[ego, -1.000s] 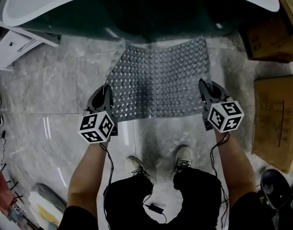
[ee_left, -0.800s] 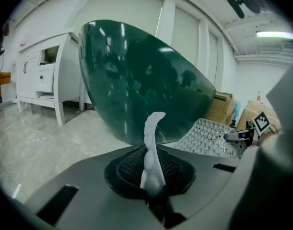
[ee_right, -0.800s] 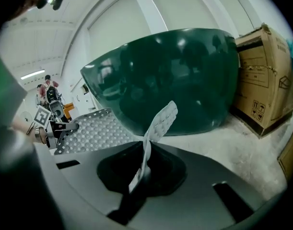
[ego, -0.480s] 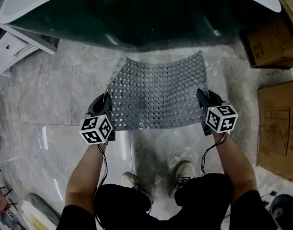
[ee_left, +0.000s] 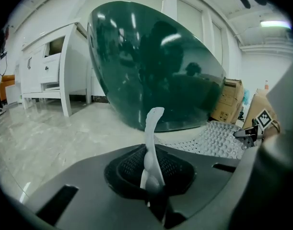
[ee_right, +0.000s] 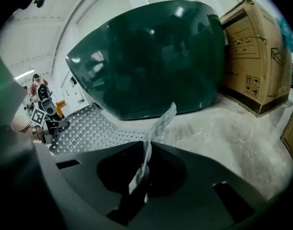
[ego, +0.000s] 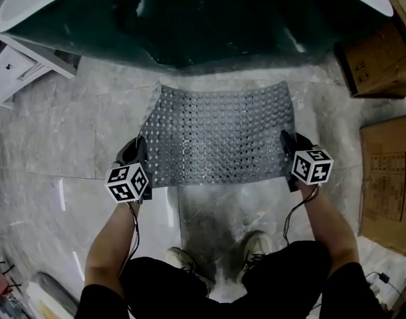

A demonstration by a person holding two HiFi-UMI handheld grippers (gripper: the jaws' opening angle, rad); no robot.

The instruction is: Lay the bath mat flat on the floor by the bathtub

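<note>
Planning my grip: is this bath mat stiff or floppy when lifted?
Probably floppy: the mat bends and curls upward at both pinched edges. Likely light, since the left gripper and right gripper hold it by thin edge pinches. Its studded surface may resist sliding.

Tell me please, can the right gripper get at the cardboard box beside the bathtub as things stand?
Probably not yet. The right gripper is shut on the edge of the bath mat, so it is busy. The way itself looks free: only bare floor lies between it and the cardboard box.
</note>
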